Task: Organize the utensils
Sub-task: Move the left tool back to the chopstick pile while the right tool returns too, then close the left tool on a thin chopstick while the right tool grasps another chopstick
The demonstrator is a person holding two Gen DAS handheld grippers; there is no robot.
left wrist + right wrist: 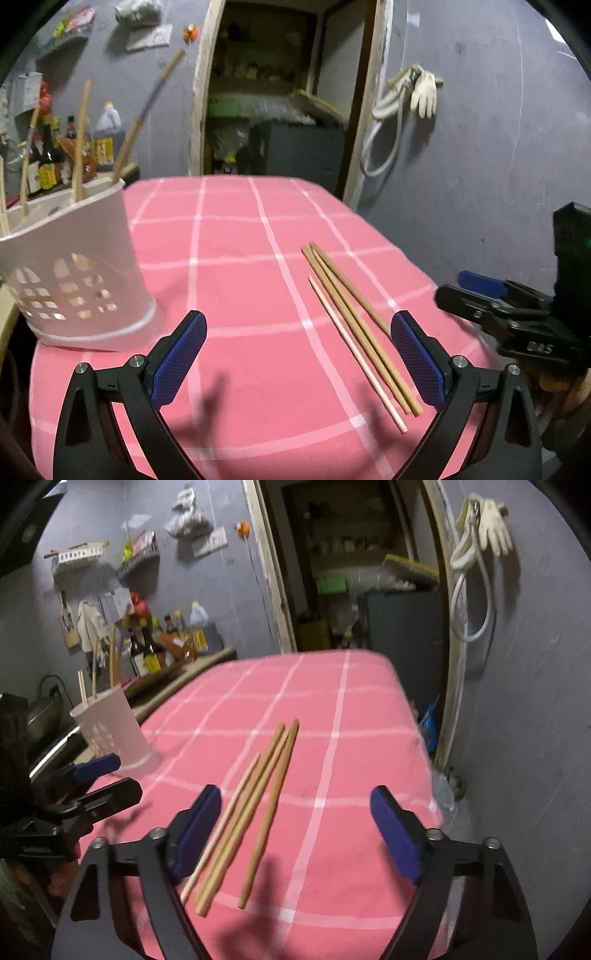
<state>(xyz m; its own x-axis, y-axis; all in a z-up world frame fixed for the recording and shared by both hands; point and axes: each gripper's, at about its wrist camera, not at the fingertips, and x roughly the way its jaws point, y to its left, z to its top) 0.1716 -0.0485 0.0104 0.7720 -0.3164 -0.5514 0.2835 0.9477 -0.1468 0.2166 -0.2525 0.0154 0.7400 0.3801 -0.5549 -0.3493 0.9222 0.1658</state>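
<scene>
Three wooden chopsticks (354, 332) lie side by side on the pink checked tablecloth (240, 258); in the right wrist view the chopsticks (243, 819) lie between my right fingers, nearer the left pad. A white perforated holder (74, 273) with several chopsticks standing in it sits at the table's left; it also shows in the right wrist view (114, 731). My left gripper (299, 332) is open and empty above the cloth, the chopsticks just inside its right pad. My right gripper (295, 808) is open and empty, and shows at the right of the left wrist view (476, 291).
The table's right edge (424, 746) drops off beside a grey wall with hanging gloves (491, 524) and a hose. A counter with bottles (166, 642) stands behind the holder. An open doorway (280, 103) lies beyond the table's far end.
</scene>
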